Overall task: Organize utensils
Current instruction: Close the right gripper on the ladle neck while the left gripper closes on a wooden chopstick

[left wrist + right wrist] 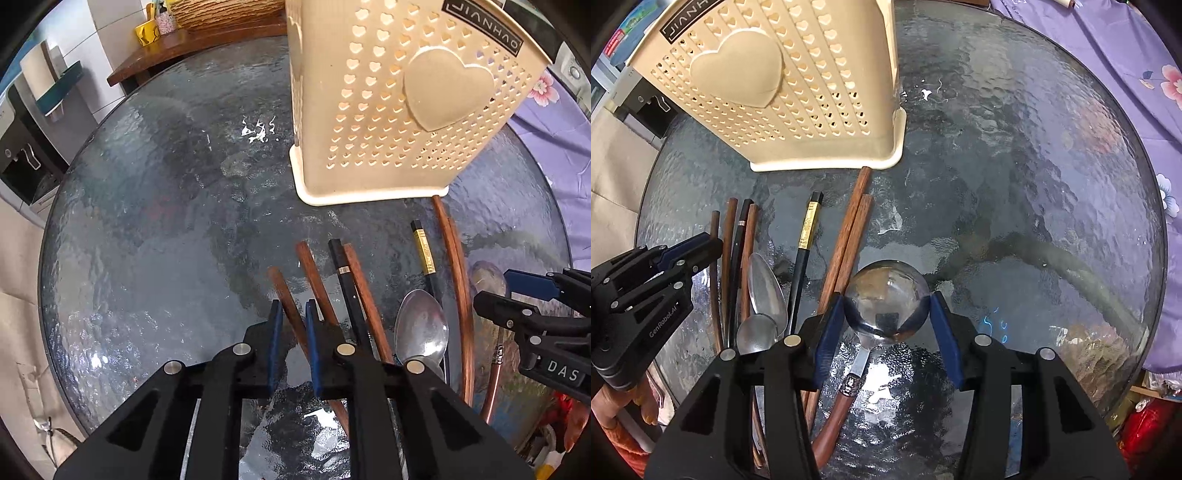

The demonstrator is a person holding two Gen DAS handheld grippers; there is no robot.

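left gripper is sitting low over the glass table, its blue pads straddling the leftmost brown chopstick; the stick is running up between the two pads, gap narrow, but cannot tell if the pads are actually pinching it or just flanking it. right beside it, another brown chopstick is passing just to the right of the right pad, then a black chopstick with a silver band and one more brown one lying against it. further right a steel spoon is lying bowl up, with a black and gold chopstick running above it and a pair of long brown chopsticks reaching up to touch the base of the cream utensil holder, which is standing upright on the far side of the row. right gripper is spread wide, its blue fingers sitting on either side of the round ladle bowl, both tips at or just touching the bowl's edge, not clamped. the ladle's brown handle is trailing back under the gripper body. left of it in the right wrist view, the two spoons and the chopstick row are lying between the two grippers, holder beyond them.
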